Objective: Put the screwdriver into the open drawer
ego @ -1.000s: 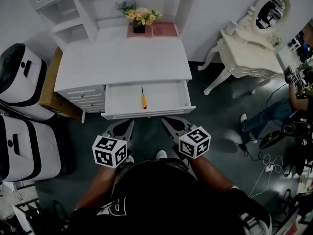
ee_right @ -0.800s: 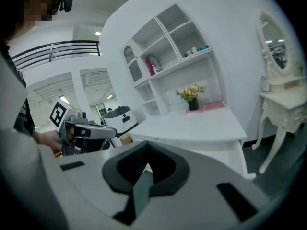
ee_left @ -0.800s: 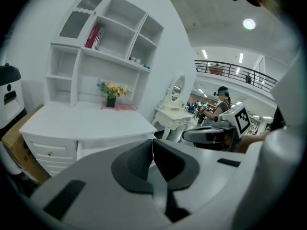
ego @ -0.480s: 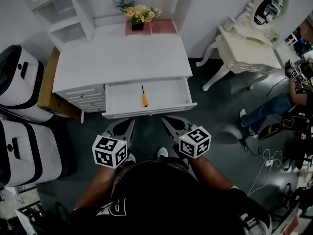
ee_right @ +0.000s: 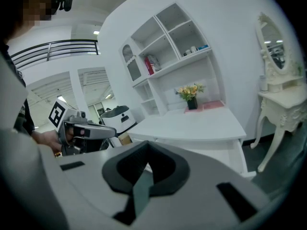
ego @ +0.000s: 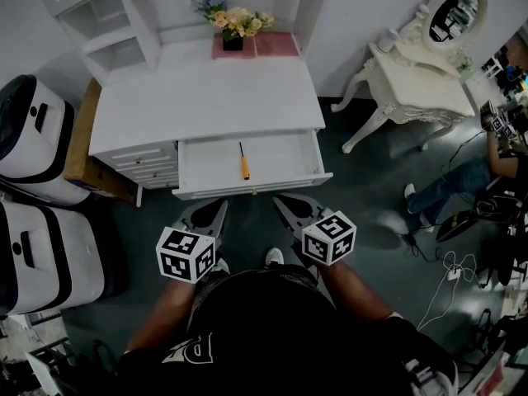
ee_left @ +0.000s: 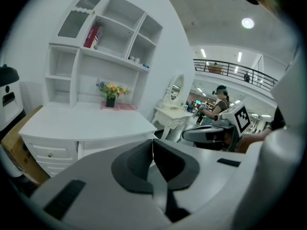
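Two sets of jaws together on nothing: left hand-held gripper (ego: 219,209), right hand-held gripper (ego: 282,202). With screwdriver (ego: 242,163) already lying in the open drawer (ego: 285,162), hold both clear of its front.

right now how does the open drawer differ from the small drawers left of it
The open drawer is pulled out toward the person; the small drawers are shut. The open drawer is one wide tray; the small drawers are narrow and stacked. The open drawer shows its inside, with the screwdriver lying in it; the small drawers show only fronts. Both are white parts of one desk.
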Motion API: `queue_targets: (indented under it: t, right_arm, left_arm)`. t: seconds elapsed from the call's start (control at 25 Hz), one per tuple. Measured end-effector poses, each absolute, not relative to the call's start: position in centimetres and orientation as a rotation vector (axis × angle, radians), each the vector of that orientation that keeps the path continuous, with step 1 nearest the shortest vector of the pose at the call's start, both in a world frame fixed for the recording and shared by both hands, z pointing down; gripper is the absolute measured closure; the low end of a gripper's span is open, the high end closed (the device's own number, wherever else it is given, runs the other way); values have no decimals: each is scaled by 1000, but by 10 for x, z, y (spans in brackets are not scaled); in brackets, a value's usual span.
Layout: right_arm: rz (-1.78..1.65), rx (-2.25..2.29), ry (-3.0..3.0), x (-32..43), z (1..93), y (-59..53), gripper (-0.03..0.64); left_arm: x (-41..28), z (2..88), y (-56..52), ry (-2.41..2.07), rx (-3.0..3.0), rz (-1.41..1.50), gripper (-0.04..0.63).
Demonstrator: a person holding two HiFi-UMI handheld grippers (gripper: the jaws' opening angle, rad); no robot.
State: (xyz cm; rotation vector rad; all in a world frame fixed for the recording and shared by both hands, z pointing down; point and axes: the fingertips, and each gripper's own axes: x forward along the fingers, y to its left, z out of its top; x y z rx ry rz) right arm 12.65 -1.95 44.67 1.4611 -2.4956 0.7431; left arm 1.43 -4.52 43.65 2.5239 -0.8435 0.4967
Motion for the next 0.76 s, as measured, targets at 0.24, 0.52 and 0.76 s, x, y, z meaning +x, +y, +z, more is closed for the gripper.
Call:
queue_targets:
  t: [0.24, 0.52, 0.76]
  right_arm:
    - [739, 1458, -2494, 126, 447, -18, 609]
    - [742, 1457, -2491, 128, 447, -16, 609]
    - [742, 1457, -2489, 129, 448, -17, 609]
  left_arm:
    - [15, 436, -44, -843, 2526, 491, 580]
    - [17, 436, -43, -844, 2526, 495, 580]
    - [18, 436, -43, -846, 2528, 492, 580]
